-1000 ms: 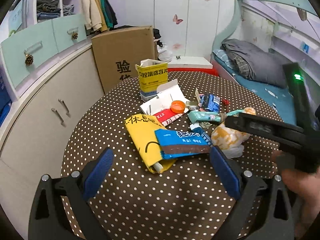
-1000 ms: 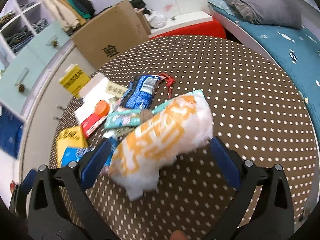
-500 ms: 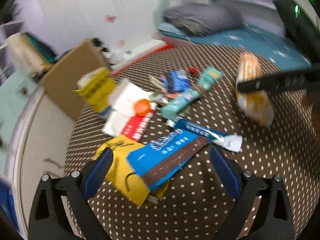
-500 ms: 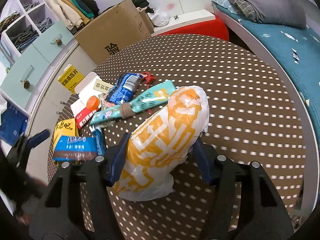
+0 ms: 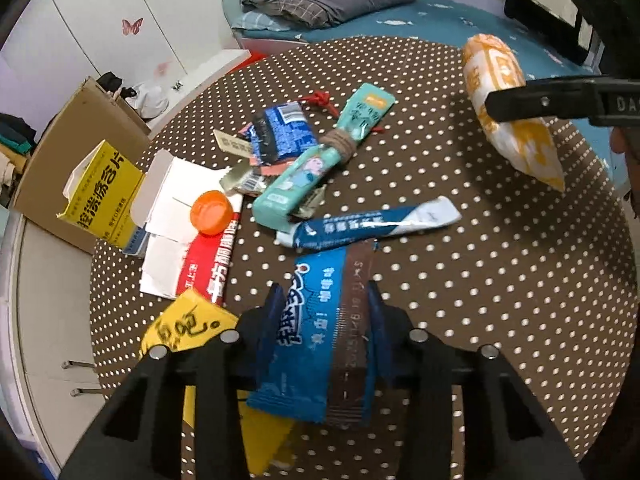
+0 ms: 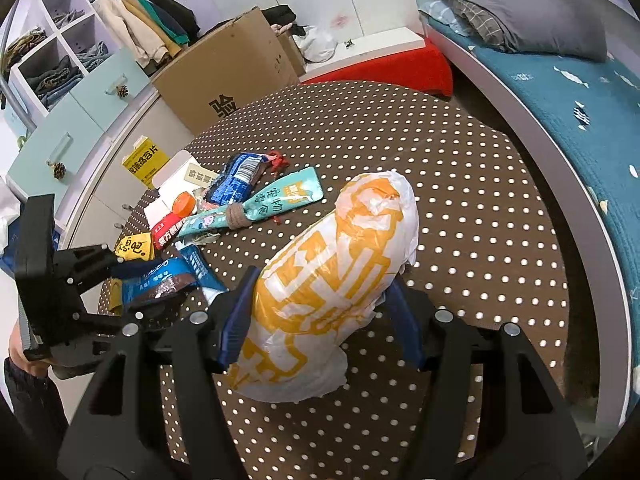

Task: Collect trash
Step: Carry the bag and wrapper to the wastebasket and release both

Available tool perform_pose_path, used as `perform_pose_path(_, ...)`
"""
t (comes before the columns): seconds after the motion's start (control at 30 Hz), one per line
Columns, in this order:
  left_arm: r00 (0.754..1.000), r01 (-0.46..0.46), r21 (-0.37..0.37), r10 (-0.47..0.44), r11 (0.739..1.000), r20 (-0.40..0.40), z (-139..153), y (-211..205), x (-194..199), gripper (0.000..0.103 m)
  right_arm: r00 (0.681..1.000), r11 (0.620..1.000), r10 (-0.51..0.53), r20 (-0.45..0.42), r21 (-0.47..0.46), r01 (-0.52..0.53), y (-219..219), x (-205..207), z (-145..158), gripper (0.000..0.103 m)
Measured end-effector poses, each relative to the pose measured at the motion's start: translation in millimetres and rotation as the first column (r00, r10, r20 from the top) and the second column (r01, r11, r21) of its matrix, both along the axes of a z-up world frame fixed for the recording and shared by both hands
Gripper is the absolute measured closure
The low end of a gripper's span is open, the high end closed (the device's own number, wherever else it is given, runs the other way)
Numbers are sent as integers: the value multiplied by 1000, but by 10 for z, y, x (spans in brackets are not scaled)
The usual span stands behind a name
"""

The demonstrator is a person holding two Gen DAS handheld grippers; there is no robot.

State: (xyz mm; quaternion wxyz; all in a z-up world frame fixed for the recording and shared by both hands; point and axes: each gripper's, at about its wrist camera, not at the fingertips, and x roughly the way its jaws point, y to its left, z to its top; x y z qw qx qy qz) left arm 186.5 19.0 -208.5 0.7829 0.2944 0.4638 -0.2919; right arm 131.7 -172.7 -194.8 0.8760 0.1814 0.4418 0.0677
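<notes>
Left gripper point(image 5: 324, 312): jaws closing, pads against both edges of the blue-and-brown snack wrapper point(image 5: 320, 332), lower centre of the left wrist view. Beneath it, a yellow packet point(image 5: 188, 326). Right gripper point(image 6: 320, 312): clamped on the orange-and-white plastic bag point(image 6: 332, 280), centre of the right wrist view. Remaining wrappers, a teal sachet point(image 5: 316, 164) and an orange bottle cap point(image 5: 211, 213) lie mid-left on the dotted tablecloth point(image 5: 500, 280).

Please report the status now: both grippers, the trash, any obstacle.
Left gripper closing on blue wrapper. Right gripper holds orange-white bag. More trash on table. No obstacle.
</notes>
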Motion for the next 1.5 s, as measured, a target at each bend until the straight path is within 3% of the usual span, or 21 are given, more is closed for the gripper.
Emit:
perform_pose_path(0.17, 997, -70, -95, 66, 993, -43, 43, 83, -76, 66, 1000, 1000, -2, 5, 2, 2, -80, -43, 27, 42)
perform_pose_path(0.3, 990, -134, -187, 125, 973, -58, 133, 128, -186, 67, 1000, 1000, 1, 29, 4, -1, -156, -114, 109, 42)
perform_pose_path(0.57, 980, -196, -314, 200, 929, -17, 418, -71, -488, 67, 995, 1000, -18, 94, -4, 19, -448, -231, 337, 42)
perform_pose_path(0.87, 977, -176, -414, 209, 893, 34, 839, -609, -542, 67, 981, 996, -84, 172, -23, 90, -1020, -334, 622, 41)
perform_pose_path(1.1, 978, -173, -463, 209, 869, 27, 944, -1015, -466, 67, 965, 984, -172, 200, -21, 179, -1611, -425, 703, 41)
perform_pose_path(1.3, 977, -179, -474, 212, 862, 17, 932, -1355, -401, 67, 951, 964, -260, 167, -16, 266, -2121, -390, 504, 40)
perform_pose_path(1.5, 978, -189, -478, 207, 858, -16, 857, -1700, -356, 67, 950, 951, -310, -18, -18, 310, -2549, -142, -335, 40)
